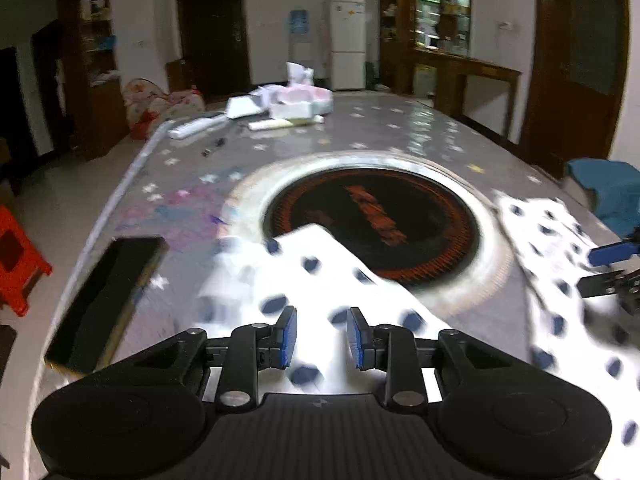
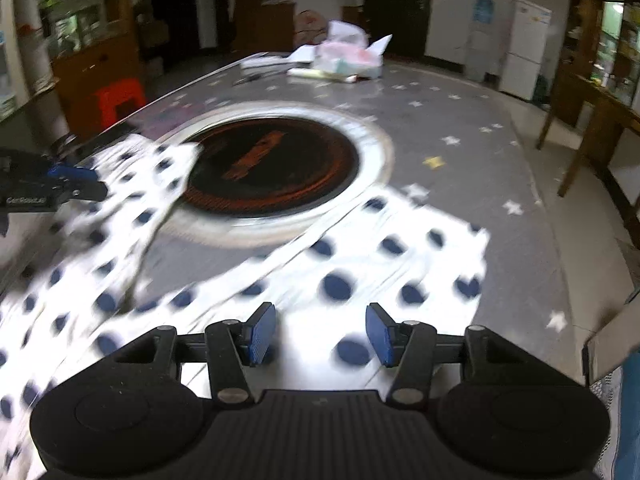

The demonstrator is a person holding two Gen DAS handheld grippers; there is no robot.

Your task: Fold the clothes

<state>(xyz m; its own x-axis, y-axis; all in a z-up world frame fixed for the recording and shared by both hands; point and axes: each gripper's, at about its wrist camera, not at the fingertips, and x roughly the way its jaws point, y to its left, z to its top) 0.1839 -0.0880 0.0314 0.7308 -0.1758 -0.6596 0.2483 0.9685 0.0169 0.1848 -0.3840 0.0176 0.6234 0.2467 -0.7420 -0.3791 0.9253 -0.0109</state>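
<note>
While blurred with motion, both tongs parted, gripping nothing.
Left tongs and right tongs over polka-dot garment, spread on desk beside round burner.

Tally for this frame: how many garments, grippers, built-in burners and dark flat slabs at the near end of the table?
White garment with dark blue dots: 1
Black two-finger grippers with blue pads, left and right: 2
Round black burner with steel ring: 1
Black flat slab: 1
Total: 5
</note>
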